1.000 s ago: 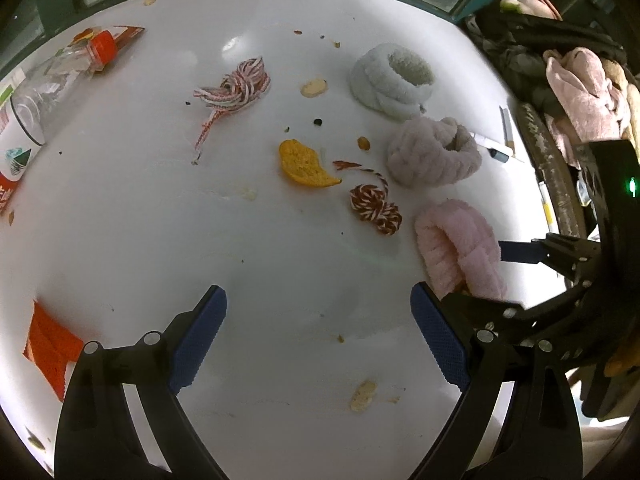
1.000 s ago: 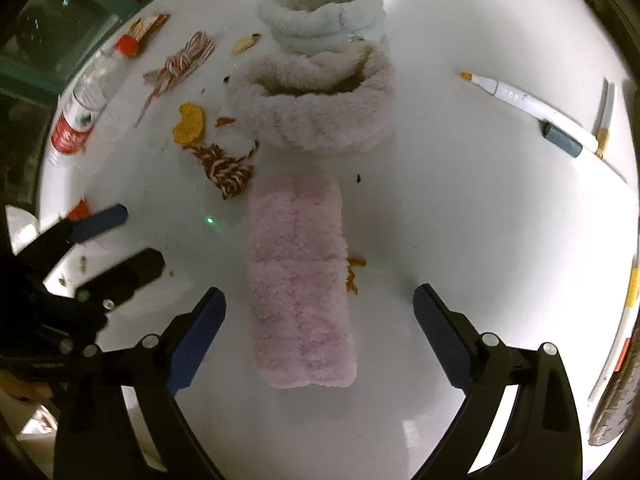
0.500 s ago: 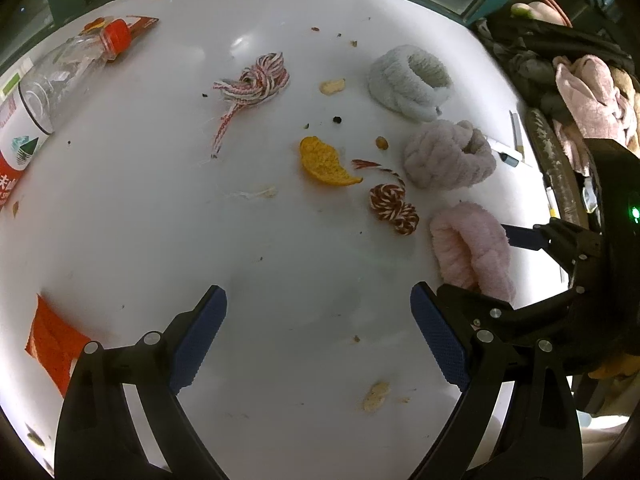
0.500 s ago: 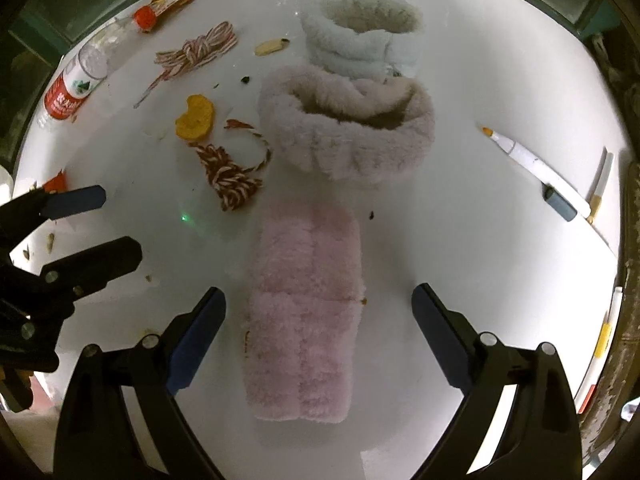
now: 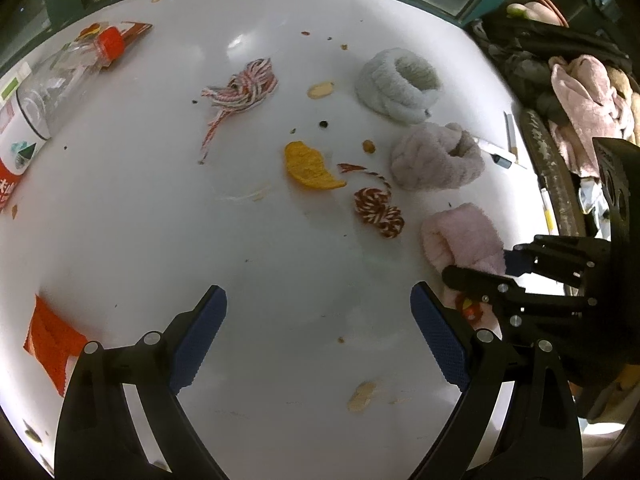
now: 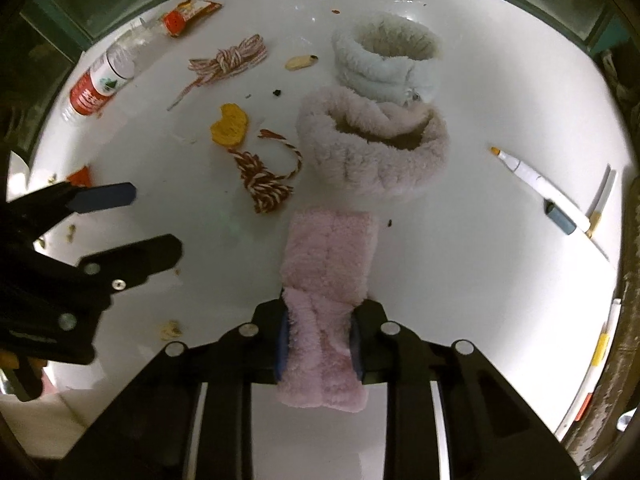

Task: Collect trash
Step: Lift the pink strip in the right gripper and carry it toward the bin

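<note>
My right gripper [image 6: 320, 344] is shut on the near end of a pink fluffy band [image 6: 330, 264] lying on the white table; it also shows in the left wrist view [image 5: 464, 240]. My left gripper [image 5: 320, 332] is open and empty above bare table. Trash lies scattered: an orange peel [image 5: 308, 166], a dark red-white string bundle [image 5: 378, 210], a pale red-white string bundle [image 5: 244, 86], a plastic bottle [image 5: 44, 96] with a red cap at far left, and a red wrapper [image 5: 48, 342] at the near left.
A grey fluffy band [image 6: 372, 148] and a pale blue one [image 6: 388, 60] stand behind the pink one. Markers [image 6: 540, 188] lie at the right. Crumbs and a nut shell [image 5: 362, 396] dot the table. Clothes [image 5: 580, 92] are piled beyond the right edge.
My right gripper has moved forward over the pink band and shut on its near end. My left gripper has drawn back slightly and stays open.
</note>
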